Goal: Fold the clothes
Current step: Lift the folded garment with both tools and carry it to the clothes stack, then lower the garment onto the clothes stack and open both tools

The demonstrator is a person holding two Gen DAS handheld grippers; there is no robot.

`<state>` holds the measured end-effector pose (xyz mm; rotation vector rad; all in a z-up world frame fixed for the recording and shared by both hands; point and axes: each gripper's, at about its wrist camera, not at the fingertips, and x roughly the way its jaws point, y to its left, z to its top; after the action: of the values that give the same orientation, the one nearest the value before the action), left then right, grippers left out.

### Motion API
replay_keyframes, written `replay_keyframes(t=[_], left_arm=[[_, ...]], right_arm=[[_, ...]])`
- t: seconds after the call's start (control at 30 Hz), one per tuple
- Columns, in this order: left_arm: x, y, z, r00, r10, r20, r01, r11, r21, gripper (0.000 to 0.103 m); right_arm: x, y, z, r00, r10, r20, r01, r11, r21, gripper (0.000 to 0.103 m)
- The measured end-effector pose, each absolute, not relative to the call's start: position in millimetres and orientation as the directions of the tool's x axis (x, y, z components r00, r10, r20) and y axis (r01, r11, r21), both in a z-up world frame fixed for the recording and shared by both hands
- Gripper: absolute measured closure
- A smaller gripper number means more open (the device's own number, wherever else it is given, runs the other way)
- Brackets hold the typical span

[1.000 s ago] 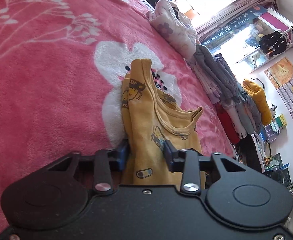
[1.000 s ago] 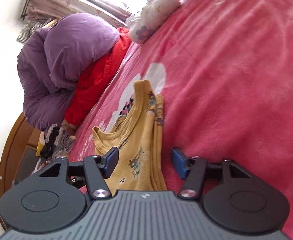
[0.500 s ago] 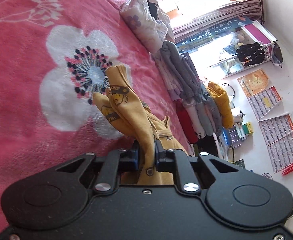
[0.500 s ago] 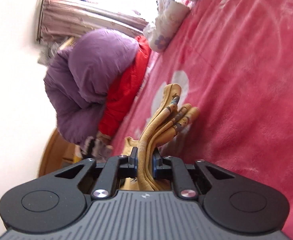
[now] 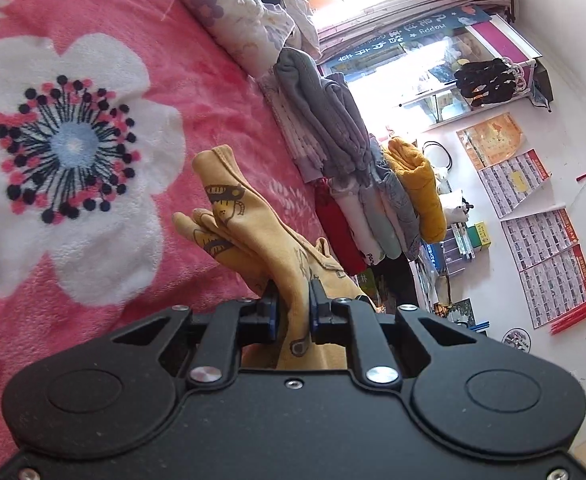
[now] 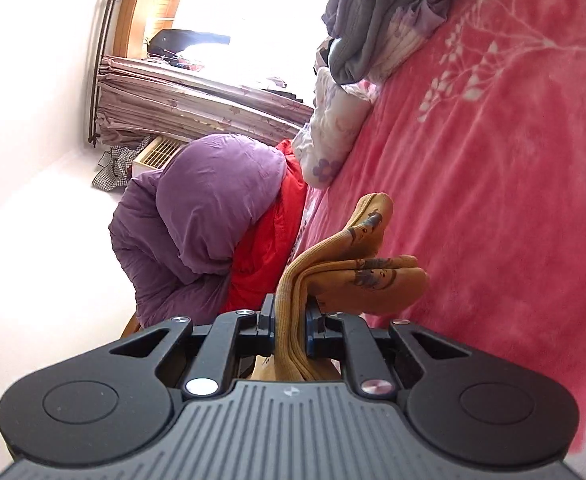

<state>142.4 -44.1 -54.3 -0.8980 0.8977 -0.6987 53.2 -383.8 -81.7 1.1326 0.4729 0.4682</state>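
1. A second ago the yellow shirt [image 5: 253,236] lay flat on the pink blanket [image 5: 73,300] with both sets of jaws standing open around its edge; since then both have closed on it and raised it, so the cloth now juts up and forward out of each grip instead of lying spread.
2. The left gripper [image 5: 293,312] is clamped on a bunched fold of the shirt, its pads pressing the fabric from both sides. The right gripper [image 6: 290,330] pinches several stacked layers of the same shirt [image 6: 357,272] in the same way.
3. In both wrist views the free end pokes out past the fingertips, apparently clear of the blanket; what hangs below the grippers is hidden.
4. This looks like the carrying-over part of a fold: the edge has been picked up and not yet laid down.
5. Next, I would say, both hands must travel together and level, keeping the edge taut, then lower it squarely before letting go.
6. The stack of folded clothes [image 5: 333,148] sits well apart, along the bed's far side.
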Motion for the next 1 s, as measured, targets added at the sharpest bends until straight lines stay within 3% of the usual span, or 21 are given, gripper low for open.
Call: replay_keyframes(t=[0.17, 0.3, 0.57, 0.67, 0.73, 0.77, 0.8, 0.83, 0.87, 0.9, 0.93, 1.0], left_arm=[[179, -80, -31, 0.418, -0.838, -0.350, 0.173, 0.451, -0.876, 0.091], [220, -129, 13, 0.372, -0.894, -0.250, 0.264, 0.361, -0.894, 0.091], [306, -255, 133, 0.276, -0.961, -0.016, 0.473, 0.150, -0.868, 0.091], [337, -305, 175, 0.239, -0.971, 0.027, 0.541, 0.110, -0.834, 0.091], [364, -341, 182, 0.222, -0.975, 0.005, 0.498, 0.109, -0.861, 0.088], [377, -357, 176, 0.232, -0.972, -0.026, 0.476, 0.137, -0.869, 0.069], [387, -370, 165, 0.263, -0.961, -0.084, 0.449, 0.199, -0.871, 0.029], [395, -384, 147, 0.300, -0.932, -0.202, 0.394, 0.314, -0.864, 0.019], [403, -395, 123, 0.305, -0.883, -0.357, 0.330, 0.450, -0.830, 0.023], [404, -400, 103, 0.297, -0.842, -0.450, 0.295, 0.529, -0.795, 0.030], [400, -396, 89, 0.299, -0.846, -0.441, 0.287, 0.520, -0.804, 0.031], [391, -384, 69, 0.299, -0.875, -0.382, 0.280, 0.463, -0.841, 0.031]], right_arm=[[71, -408, -78, 0.832, 0.546, -0.096, -0.090, 0.304, 0.948, 0.088], [87, -443, -55, 0.871, 0.489, -0.042, -0.106, 0.272, 0.957, 0.088], [131, -558, 79, 0.925, 0.363, 0.114, -0.280, 0.444, 0.851, 0.088], [148, -604, 133, 0.932, 0.319, 0.172, -0.325, 0.524, 0.787, 0.088], [161, -634, 159, 0.949, 0.264, 0.174, -0.299, 0.565, 0.769, 0.088], [170, -649, 163, 0.963, 0.222, 0.154, -0.256, 0.569, 0.782, 0.087], [179, -664, 164, 0.977, 0.173, 0.123, -0.201, 0.563, 0.801, 0.082], [190, -681, 158, 0.989, 0.123, 0.083, -0.137, 0.543, 0.829, 0.069], [204, -697, 146, 0.995, 0.090, 0.029, -0.072, 0.519, 0.852, 0.051], [217, -710, 129, 0.997, 0.065, -0.051, 0.013, 0.492, 0.870, 0.043], [228, -720, 110, 0.988, 0.046, -0.145, 0.108, 0.456, 0.883, 0.041], [242, -725, 79, 0.972, 0.035, -0.233, 0.193, 0.445, 0.874, 0.046]])
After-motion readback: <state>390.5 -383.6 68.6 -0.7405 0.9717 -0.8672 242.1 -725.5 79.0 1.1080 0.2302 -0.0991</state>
